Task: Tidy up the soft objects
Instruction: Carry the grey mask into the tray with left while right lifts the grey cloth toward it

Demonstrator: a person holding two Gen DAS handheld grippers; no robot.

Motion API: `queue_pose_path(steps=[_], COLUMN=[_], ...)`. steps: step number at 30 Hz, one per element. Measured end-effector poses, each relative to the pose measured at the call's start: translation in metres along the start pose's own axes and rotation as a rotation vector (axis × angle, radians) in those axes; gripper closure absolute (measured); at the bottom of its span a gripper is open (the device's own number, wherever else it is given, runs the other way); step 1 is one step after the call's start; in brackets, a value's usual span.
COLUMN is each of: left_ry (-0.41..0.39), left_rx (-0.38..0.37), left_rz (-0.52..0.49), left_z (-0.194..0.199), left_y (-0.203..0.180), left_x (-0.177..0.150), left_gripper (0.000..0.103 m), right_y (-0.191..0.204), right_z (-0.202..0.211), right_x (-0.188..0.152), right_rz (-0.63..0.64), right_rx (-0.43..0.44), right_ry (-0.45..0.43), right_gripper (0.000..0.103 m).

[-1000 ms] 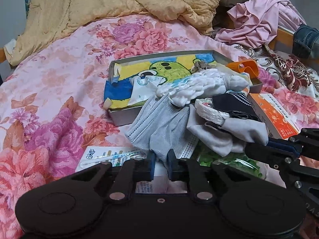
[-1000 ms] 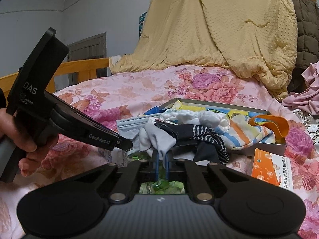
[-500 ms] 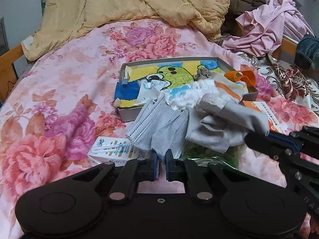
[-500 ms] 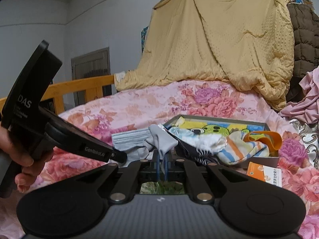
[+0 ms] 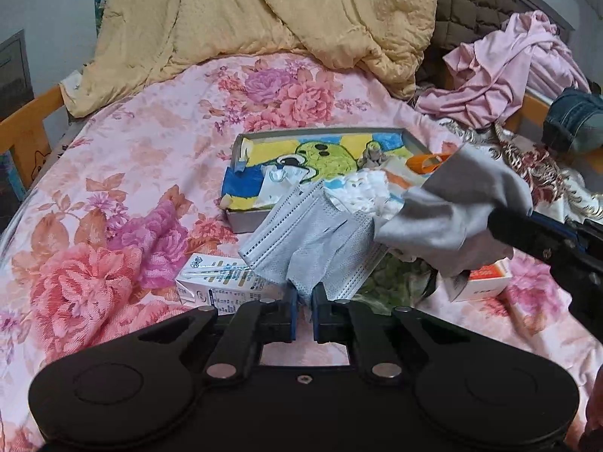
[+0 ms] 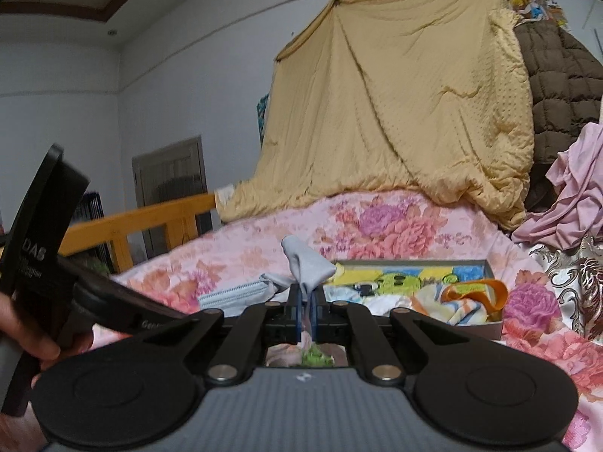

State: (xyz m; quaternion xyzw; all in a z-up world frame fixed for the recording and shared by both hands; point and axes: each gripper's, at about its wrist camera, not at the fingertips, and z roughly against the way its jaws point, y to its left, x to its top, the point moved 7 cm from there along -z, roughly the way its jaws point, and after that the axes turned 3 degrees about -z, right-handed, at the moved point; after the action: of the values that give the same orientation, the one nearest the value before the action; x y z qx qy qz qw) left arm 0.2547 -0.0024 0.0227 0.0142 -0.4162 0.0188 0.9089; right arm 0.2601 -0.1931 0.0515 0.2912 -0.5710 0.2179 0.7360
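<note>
A grey face mask (image 5: 301, 241), pleated and crumpled, hangs just above a floral pink bedspread (image 5: 113, 196) at the centre of the left wrist view, its lower corner pinched between the clenched jaws of the left gripper (image 5: 303, 307) at 6 o'clock. Touching the mask at its 3 o'clock edge, a grey sock (image 5: 452, 218) is lifted clear of the bed, grasped by the right gripper (image 5: 501, 226), whose black fingers reach in from 3 o'clock. In the right wrist view the same sock (image 6: 307, 267) stands up from the right gripper's (image 6: 308, 314) clamped blue pads, and the mask (image 6: 235, 293) stretches toward 9 o'clock, where a hand (image 6: 34, 342) holds the left gripper's black handle. Behind the mask, at 12 o'clock, a shallow grey box (image 5: 241, 222) lies on the bedspread, lined with a yellow and blue picture of a green cartoon figure and holding a white fluffy cloth (image 5: 365, 188), a striped cloth and an orange strap (image 5: 426, 162). A white carton (image 5: 222, 286) lies just under the mask at 8 o'clock; an orange and white packet (image 5: 486, 282) lies under the sock at 4 o'clock, with a green leafy item between them, partly hidden. Farther off, a yellow quilt (image 5: 264, 19) drapes at 12 o'clock, pink clothing (image 5: 508, 67) is heaped at 2 o'clock, and a wooden bed rail (image 5: 26, 132) runs at 9 o'clock.
</note>
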Motion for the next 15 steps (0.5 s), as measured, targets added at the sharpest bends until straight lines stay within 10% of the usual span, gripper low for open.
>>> queue_pose_path(steps=[15], left_ry=[-0.092], left_rx=[-0.001], left_rz=[0.055], left_z=[0.025], left_y=[-0.009], left_x=[0.034], left_gripper=[0.096], right_y=[-0.039], right_z=[0.022], right_x=[0.040], right_rz=[-0.109], right_rx=[0.005], right_ry=[-0.115], right_gripper=[0.098])
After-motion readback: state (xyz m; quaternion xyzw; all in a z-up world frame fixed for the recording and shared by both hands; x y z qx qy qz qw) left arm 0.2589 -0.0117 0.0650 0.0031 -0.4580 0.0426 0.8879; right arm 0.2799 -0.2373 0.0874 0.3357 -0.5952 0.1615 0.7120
